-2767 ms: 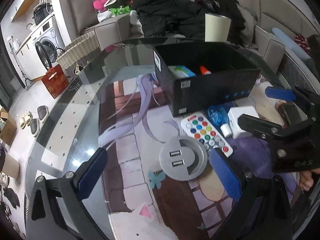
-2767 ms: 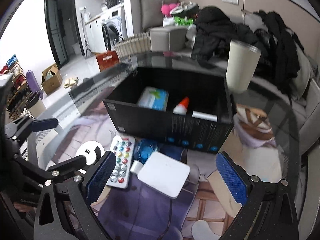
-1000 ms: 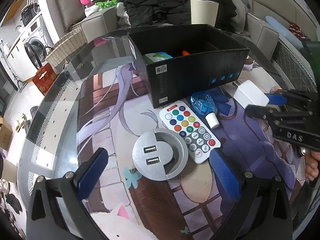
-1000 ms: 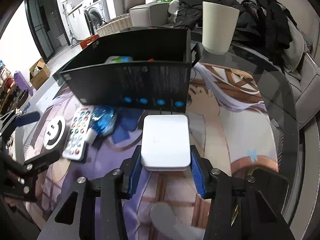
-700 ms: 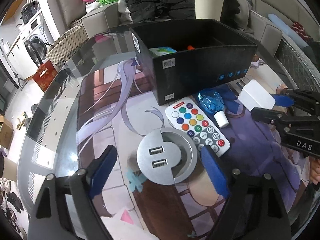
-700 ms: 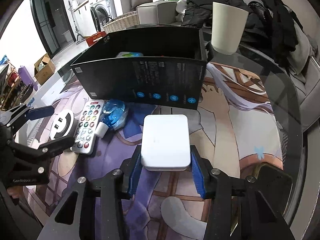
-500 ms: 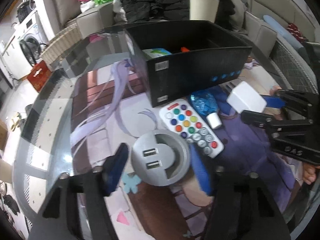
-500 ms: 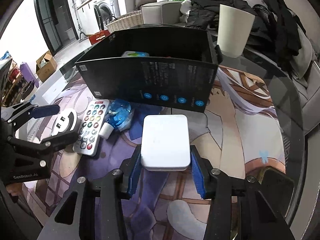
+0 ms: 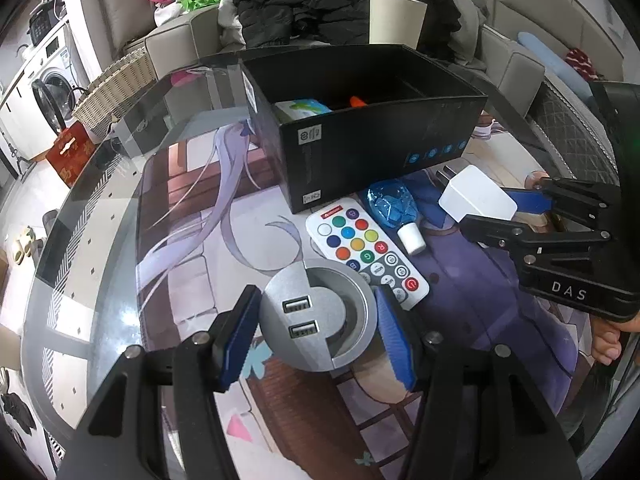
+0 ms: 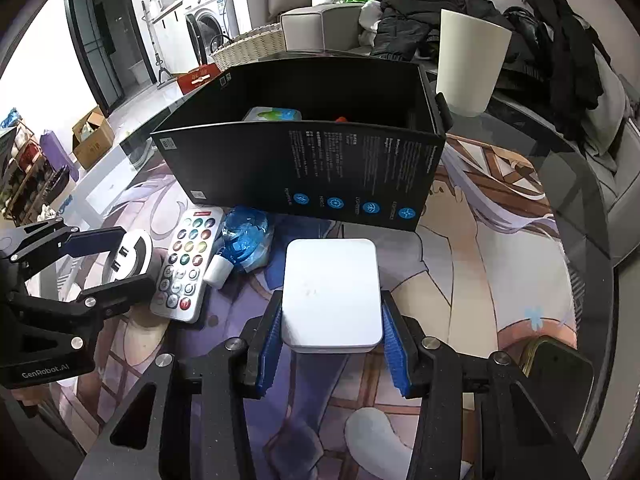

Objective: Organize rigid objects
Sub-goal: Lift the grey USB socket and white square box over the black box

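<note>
A round silver USB hub (image 9: 304,288) lies on the printed table mat, and my left gripper (image 9: 314,334) is shut on it, one blue pad against each side. The right wrist view shows the same hub (image 10: 136,256) inside that gripper (image 10: 114,264). My right gripper (image 10: 332,342) is shut on a flat white box (image 10: 331,288) just in front of the open black box (image 10: 304,168). From the left wrist view, that white box (image 9: 476,196) sits between the right gripper (image 9: 486,212) fingers. A white remote (image 9: 364,248) with coloured buttons and a crumpled blue bottle (image 9: 390,204) lie between the two grippers.
The black box (image 9: 380,148) holds a green-and-blue pack and an orange-tipped item. A cream cup (image 10: 468,68) stands behind its right corner. A dark flat object (image 10: 556,364) lies near the glass table's right rim. A sofa piled with dark clothes is beyond.
My left gripper's jaws have come in from wide apart onto the silver USB hub. The right gripper has kept its hold on the white box, barely moving.
</note>
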`<state>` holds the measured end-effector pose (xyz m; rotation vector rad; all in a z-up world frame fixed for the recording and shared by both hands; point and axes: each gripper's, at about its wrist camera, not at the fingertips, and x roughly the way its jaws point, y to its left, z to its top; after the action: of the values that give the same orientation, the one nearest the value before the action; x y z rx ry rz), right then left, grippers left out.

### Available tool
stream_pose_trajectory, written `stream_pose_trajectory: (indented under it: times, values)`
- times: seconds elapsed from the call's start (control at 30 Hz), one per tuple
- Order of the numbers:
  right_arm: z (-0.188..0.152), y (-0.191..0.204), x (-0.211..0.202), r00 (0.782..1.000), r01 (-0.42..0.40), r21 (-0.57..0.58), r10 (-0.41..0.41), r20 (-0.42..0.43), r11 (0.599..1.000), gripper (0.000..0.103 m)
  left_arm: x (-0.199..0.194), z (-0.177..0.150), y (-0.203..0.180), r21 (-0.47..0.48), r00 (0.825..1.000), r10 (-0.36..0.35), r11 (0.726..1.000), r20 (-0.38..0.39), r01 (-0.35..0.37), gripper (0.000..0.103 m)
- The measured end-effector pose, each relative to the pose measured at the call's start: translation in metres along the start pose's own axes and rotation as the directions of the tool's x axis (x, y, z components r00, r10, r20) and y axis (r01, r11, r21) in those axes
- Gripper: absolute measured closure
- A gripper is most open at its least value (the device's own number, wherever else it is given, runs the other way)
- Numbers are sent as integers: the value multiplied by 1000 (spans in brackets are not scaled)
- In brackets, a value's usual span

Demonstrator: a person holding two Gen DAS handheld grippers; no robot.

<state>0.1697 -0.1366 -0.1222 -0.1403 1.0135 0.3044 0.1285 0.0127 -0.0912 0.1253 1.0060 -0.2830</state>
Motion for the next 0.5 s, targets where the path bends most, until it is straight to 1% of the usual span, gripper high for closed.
stream_pose_trajectory:
  times: [0.27,0.4,0.5]
  values:
    - [-3,5,-13,999,-3,-5,3,34,1000,58,-8,1,-5,10,1000,2,1000,29,-2,46]
    - [-1,6,-24,997,-8,-3,9,70,1000,58,-19,5,-8,14,996,2,1000,87,-3,46]
    - [2,11,-39,990,-9,-19,11,138,1000,58,-36,8,-12,27,987,-1,1000,158,-3,46]
